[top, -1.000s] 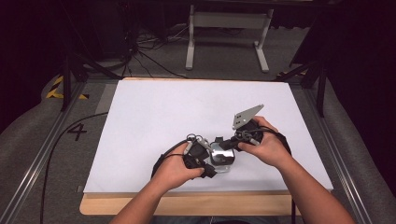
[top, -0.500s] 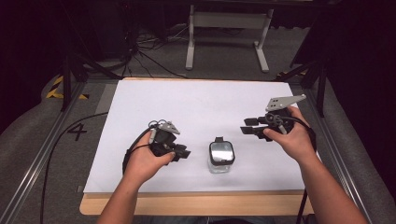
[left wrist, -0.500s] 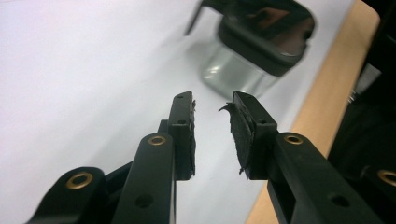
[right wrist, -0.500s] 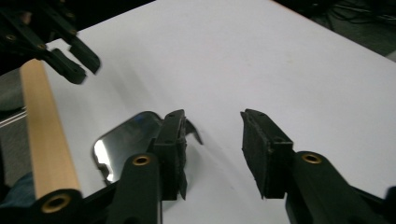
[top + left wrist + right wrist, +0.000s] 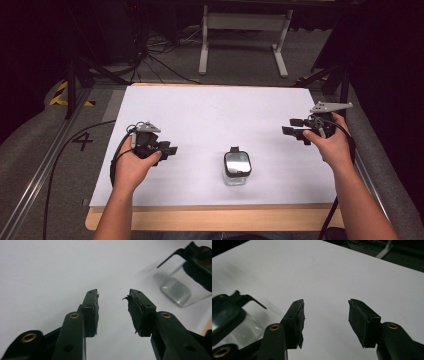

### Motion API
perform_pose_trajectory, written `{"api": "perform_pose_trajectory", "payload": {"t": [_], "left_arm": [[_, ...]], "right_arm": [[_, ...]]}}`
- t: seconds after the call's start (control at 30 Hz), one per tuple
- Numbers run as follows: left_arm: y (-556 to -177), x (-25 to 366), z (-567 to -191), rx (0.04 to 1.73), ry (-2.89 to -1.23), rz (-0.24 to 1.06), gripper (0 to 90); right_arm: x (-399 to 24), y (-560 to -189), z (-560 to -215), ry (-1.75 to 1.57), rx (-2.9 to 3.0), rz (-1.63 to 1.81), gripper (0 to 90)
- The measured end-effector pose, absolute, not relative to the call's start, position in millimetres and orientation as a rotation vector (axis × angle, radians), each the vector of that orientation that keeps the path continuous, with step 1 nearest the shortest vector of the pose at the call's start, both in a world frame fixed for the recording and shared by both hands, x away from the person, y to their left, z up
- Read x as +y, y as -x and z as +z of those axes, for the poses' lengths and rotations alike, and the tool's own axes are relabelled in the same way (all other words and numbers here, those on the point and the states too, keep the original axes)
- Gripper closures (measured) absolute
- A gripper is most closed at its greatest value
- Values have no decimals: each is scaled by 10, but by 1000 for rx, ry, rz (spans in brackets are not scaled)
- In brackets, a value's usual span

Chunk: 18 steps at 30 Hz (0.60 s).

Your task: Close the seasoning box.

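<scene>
— On the white table (image 5: 210, 110), where does the glass jar (image 5: 236, 168) stand?
— Near the front edge, upright, black lid on, untouched.
— And the grippers?
— Both have drawn further apart since half a second ago. The left gripper (image 5: 169, 149) sits well left of it, the right gripper (image 5: 294, 131) far right, each with jaws parted and empty.

A matt white sheet covers the bench (image 5: 210, 115), with a strip of pale wood showing along its near edge. A small jar (image 5: 236, 170) of clear, glossy glass has a black lid with a shiny top. Both tongs, left (image 5: 113, 305) and right (image 5: 325, 315), look like matt black plastic with brass-coloured rivets and rough, frayed black pads (image 5: 135, 312).
</scene>
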<state>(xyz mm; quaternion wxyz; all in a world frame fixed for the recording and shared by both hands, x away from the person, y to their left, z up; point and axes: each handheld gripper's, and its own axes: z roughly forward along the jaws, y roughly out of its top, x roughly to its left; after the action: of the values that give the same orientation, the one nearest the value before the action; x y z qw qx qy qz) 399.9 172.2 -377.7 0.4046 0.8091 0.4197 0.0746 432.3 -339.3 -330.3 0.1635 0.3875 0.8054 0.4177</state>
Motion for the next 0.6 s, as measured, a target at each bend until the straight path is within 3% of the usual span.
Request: {"api": "perform_pose_trajectory", "payload": {"t": [0.37, 0.6], "left_arm": [[-4211, 1879, -4056, 1096, -2036, 250, 513], [-4317, 1878, -4298, 1080, -2054, 265, 504]], "right_arm": [[-3703, -4476, -3758, -1185, 2289, 1062, 421], [-3719, -4532, -4028, -1185, 2354, 1005, 405]]}}
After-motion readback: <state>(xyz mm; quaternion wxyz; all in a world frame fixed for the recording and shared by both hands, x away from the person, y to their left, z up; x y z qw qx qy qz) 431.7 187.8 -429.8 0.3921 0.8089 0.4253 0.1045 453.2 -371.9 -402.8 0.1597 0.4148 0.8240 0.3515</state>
